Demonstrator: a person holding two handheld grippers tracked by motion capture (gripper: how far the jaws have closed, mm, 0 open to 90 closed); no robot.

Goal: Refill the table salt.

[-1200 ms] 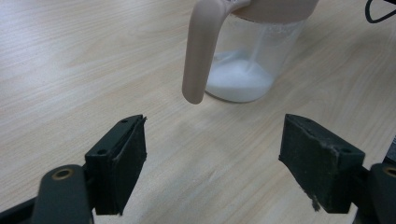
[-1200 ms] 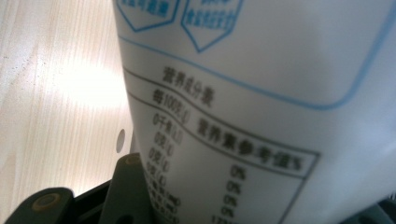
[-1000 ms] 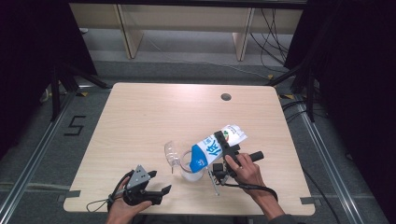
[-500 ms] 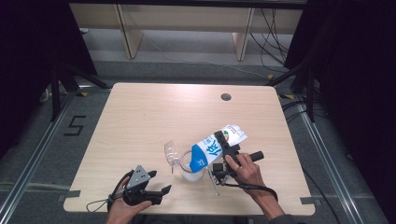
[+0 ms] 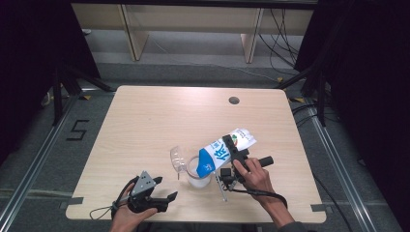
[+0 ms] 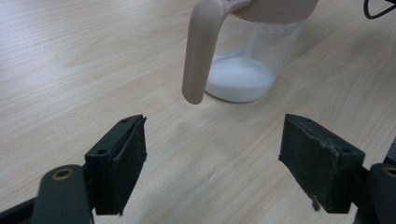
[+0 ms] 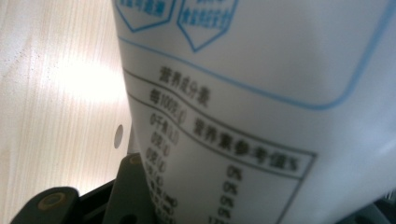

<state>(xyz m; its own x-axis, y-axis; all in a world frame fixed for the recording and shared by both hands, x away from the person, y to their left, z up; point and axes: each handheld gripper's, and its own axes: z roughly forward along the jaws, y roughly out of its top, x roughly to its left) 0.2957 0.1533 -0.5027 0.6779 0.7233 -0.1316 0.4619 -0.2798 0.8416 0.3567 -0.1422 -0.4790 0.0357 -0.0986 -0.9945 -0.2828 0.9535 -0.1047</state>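
High view: right hand-held gripper [image 5: 231,151] clamps the tilted carton [image 5: 223,151] over the pitcher [image 5: 198,172]; left hand-held gripper [image 5: 167,200] gapes empty.

The carton [image 5: 225,152] (tilted over the jug [image 5: 198,174]) shows no visible shift.

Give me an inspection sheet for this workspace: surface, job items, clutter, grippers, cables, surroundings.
Surface: light wooden table with a round hole near the far edge.
Job's things: blue-and-white carton tilted, top end down over a clear jug; the jug holds some white liquid, has a beige handle and an opened lid.
Clutter: nothing seen.
Grippers: right hand-held gripper shut on the carton; left hand-held gripper open, holding nothing, near the front edge, pointing at the jug.
Cables: one trails from each gripper; more lie on the floor beyond the table.
Surroundings: grey floor, a taped "5" marking, dark curtains at the sides.
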